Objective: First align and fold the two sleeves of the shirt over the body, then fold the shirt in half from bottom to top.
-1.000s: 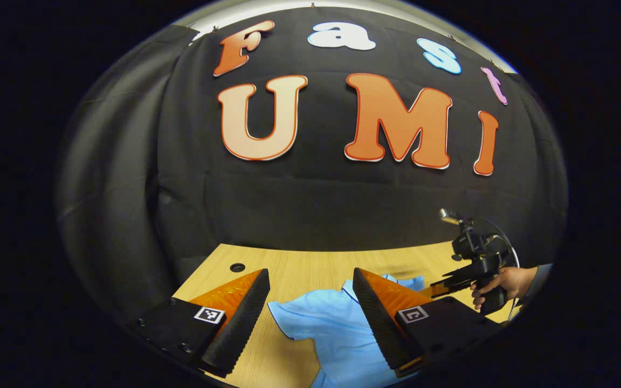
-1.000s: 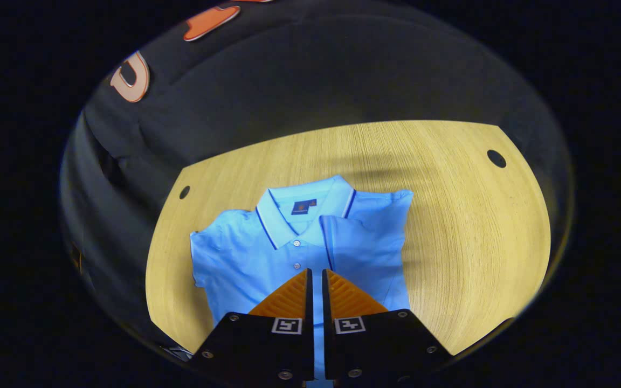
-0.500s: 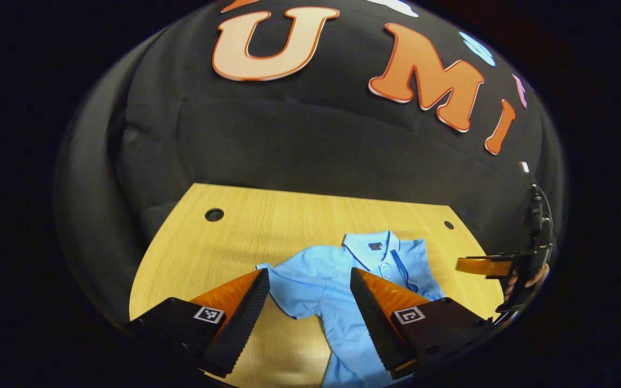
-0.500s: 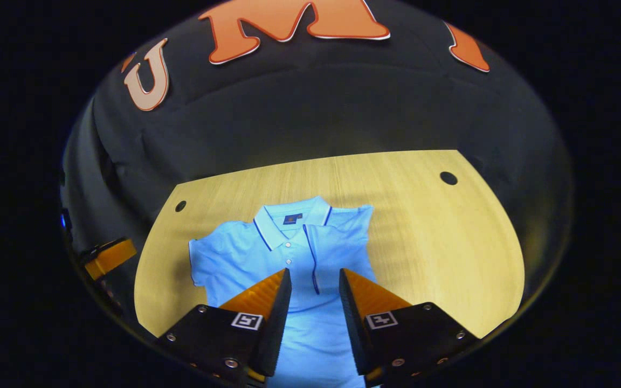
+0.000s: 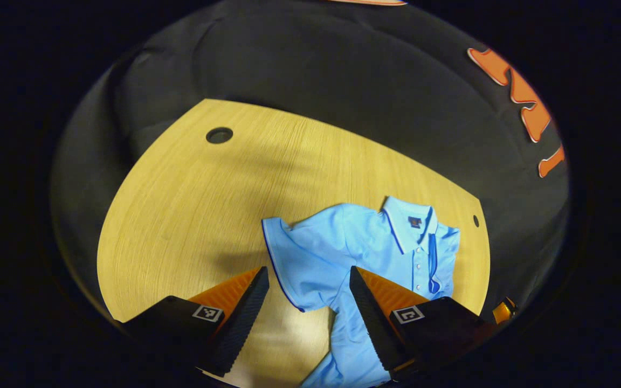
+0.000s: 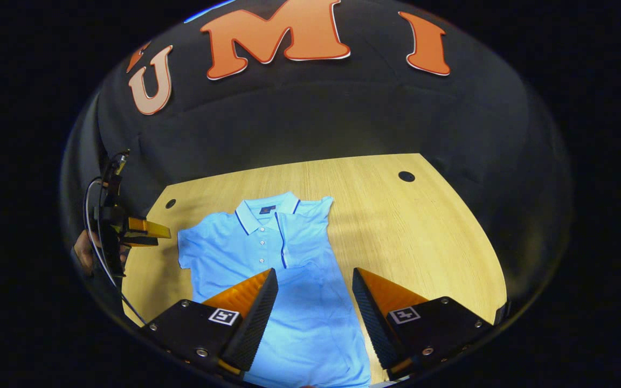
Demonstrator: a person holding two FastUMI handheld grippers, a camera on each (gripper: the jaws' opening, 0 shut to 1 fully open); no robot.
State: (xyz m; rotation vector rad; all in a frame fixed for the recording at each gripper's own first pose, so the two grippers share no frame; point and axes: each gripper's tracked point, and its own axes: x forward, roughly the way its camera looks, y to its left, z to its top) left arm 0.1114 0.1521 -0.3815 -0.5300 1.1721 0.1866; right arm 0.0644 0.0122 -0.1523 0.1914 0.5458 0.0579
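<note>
Wooden table [image 6: 423,231] in front of the black booth wall. At 9 o'clock in the right gripper view we see the left gripper [image 6: 149,233], held by a hand [image 6: 85,253]; in its own view its jaws are spread wide, empty. The light blue shirt [image 6: 267,253] lies flat at centre, one sleeve [image 6: 302,237] folded over the body, the other sleeve [image 5: 294,258] spread out. At 6 o'clock the right gripper [image 6: 313,310] hovers over the hem, jaws wide apart, gripping nothing.

Polo shirt [image 6: 267,253] flat on the wooden table [image 6: 423,237], collar [image 6: 264,207] toward the back wall, hem nearest. One sleeve [image 6: 302,237] folded over the body; the other sleeve [image 5: 294,264] spread out sideways on the table. Cable holes [image 5: 219,134] near the table's rear corners.
</note>
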